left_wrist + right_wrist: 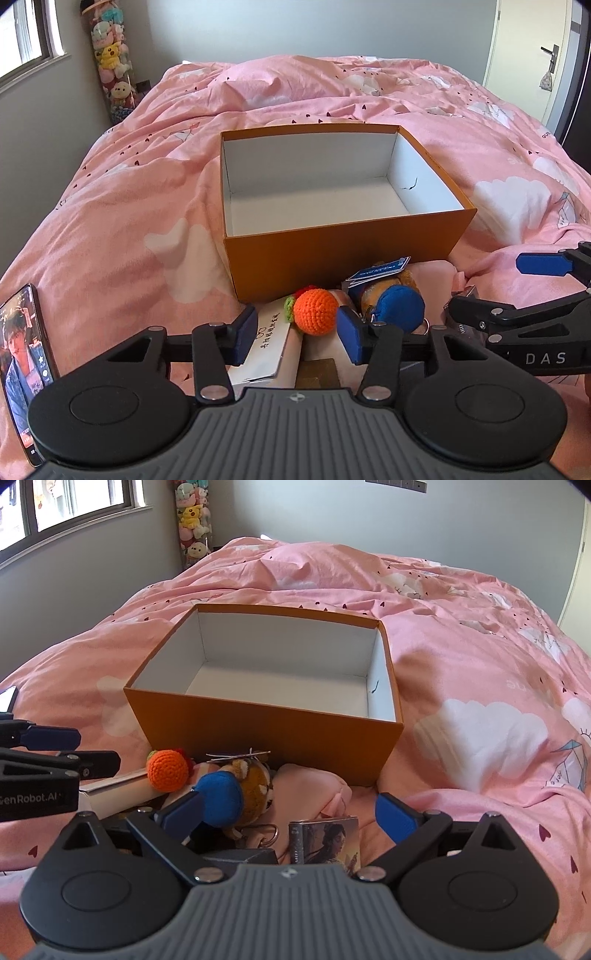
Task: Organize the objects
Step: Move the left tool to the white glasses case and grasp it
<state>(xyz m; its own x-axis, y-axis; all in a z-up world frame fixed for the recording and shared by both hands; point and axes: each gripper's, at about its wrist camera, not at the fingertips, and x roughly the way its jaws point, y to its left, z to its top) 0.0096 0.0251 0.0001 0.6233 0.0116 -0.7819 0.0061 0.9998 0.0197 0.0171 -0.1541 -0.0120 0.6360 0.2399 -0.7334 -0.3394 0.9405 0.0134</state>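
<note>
Left tool half apart, clamping nothing, over paper and orange ball | right tool wide apart, empty, over card | box on bed holds nothing | pile just before box, all unsorted

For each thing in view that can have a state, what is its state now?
Orange box: open, no lid, nothing inside.
Phone: screen on, lying on the bed.
Door: closed, as far as visible.
Left gripper: open, holding nothing.
Right gripper: wide open, holding nothing.
</note>
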